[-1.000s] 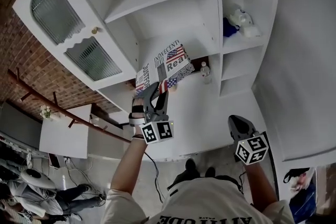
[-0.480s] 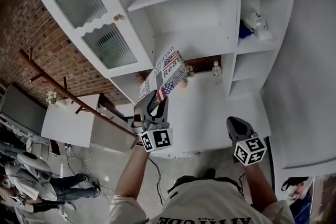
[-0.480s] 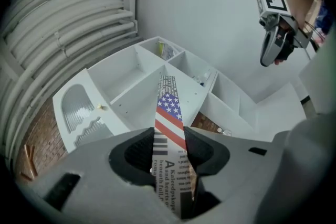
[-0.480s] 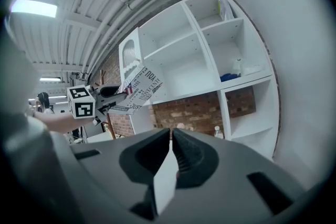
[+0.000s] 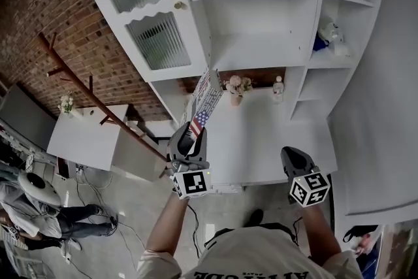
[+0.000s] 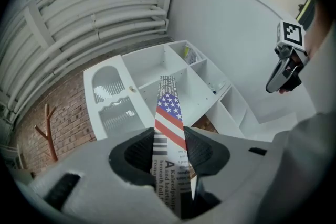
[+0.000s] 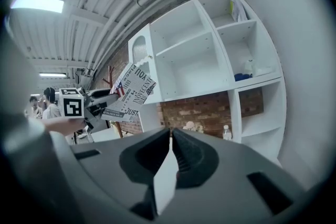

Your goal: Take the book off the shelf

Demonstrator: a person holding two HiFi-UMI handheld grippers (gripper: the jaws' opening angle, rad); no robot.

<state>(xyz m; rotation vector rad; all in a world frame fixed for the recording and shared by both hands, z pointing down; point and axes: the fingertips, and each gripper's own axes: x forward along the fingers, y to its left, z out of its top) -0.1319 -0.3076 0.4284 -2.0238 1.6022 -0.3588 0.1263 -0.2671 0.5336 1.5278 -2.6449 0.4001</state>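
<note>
**At the desk's left end, a book held clear of the shelf**

Over the left end of the white desk (image 5: 274, 134), the left hand-held gripper (image 5: 189, 135) clamps the lower end of a thin book (image 5: 205, 96), well clear of the white shelf unit (image 5: 261, 42). Its cover is newsprint lettering and a stars-and-stripes flag. The gripped end is hidden between dark ribbed pads. To the right, the right hand-held gripper (image 5: 292, 155) is closed on nothing. Items in the far right compartments are too small to identify.

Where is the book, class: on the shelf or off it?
Off: the left gripper holds the book in the air, clear of the shelf.
</note>
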